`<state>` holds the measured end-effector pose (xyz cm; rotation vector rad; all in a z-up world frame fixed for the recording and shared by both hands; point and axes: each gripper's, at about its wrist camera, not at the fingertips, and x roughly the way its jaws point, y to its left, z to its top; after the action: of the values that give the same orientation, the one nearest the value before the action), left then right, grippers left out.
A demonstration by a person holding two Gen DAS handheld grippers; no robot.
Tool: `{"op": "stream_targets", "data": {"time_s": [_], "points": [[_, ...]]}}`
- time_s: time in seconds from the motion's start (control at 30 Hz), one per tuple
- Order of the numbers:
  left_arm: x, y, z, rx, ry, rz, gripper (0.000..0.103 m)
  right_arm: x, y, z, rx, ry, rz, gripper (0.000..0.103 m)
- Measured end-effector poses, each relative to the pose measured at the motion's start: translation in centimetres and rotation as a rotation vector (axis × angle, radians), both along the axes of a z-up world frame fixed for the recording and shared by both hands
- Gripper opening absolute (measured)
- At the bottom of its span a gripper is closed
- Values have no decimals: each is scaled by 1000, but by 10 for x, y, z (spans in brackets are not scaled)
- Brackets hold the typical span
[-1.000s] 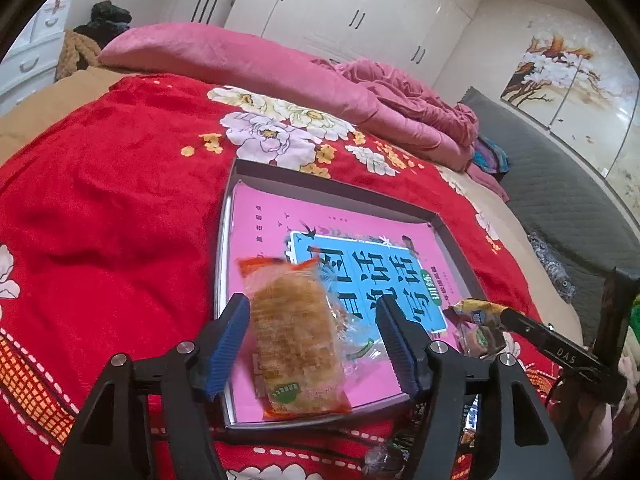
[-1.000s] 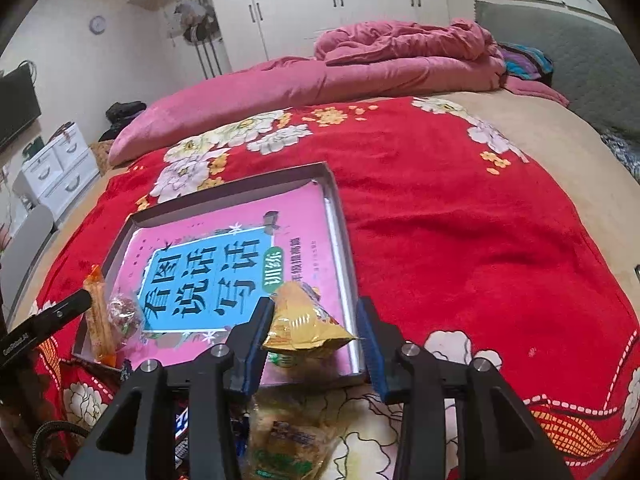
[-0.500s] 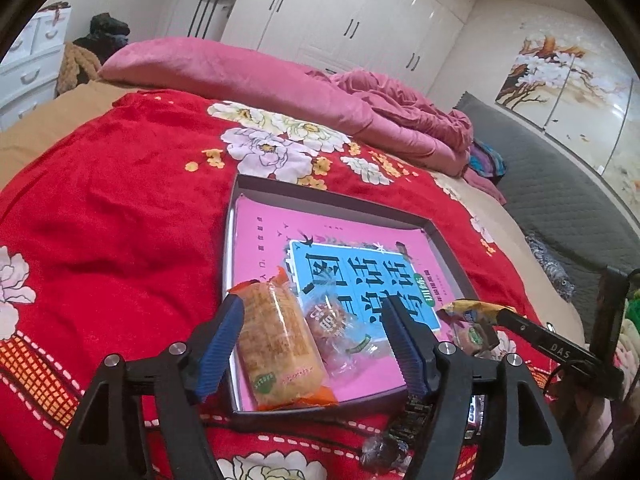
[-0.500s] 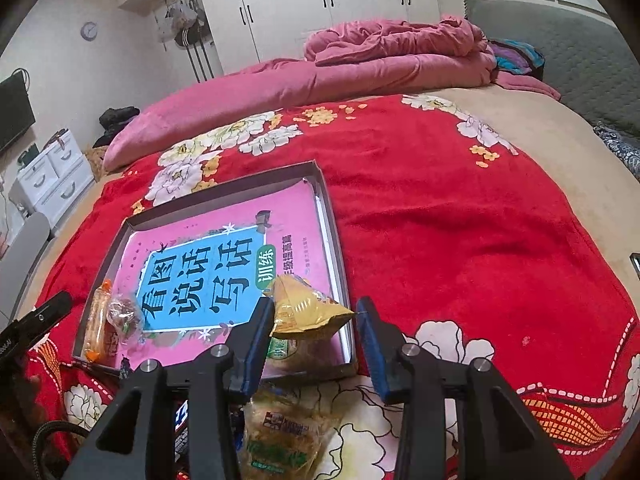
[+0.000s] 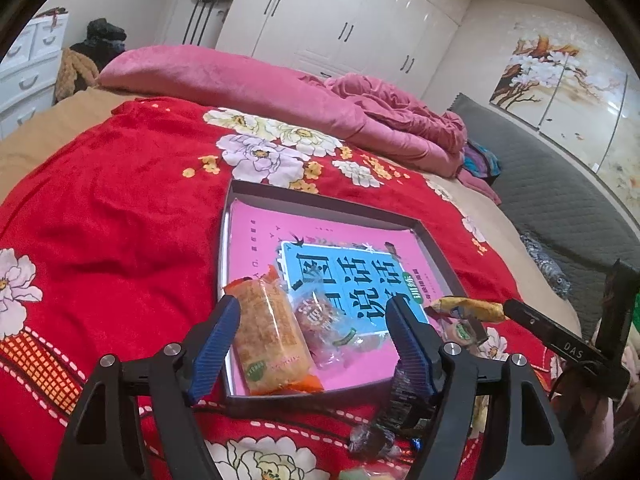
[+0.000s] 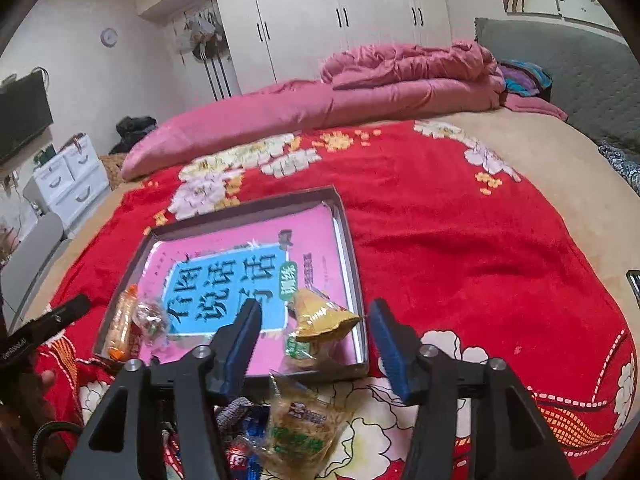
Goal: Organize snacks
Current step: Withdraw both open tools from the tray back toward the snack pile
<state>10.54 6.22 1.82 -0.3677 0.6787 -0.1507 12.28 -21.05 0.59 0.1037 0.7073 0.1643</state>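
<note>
Yellow packet and two others lie in the tray; both jaws open, empty; loose snacks remain outside.

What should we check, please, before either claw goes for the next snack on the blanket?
1. Left claw open and clear of the orange snack pack: ok; its jaws have just been opening and the pack lies in the tray.
2. Right claw free of the yellow packet: ok; jaws just opened, packet rests at the tray's near right corner.
3. Clear-wrapped pastry inside the tray: ok.
4. Yellow packet fully inside the rim: cannot tell.
5. Next snack reachable: ok; a clear noodle-snack bag lies on the red blanket below the right claw.
</note>
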Motion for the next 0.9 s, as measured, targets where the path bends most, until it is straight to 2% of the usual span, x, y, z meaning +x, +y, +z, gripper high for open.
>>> {"op": "stream_targets", "data": {"time_s": [0.5, 0.9], "points": [[-17, -9, 3, -23, 19, -42, 77, -21, 6, 16, -14, -49, 21, 67], [-31, -22, 5, -22, 43, -86, 78, -32, -4, 17, 32, -31, -1, 73]]}}
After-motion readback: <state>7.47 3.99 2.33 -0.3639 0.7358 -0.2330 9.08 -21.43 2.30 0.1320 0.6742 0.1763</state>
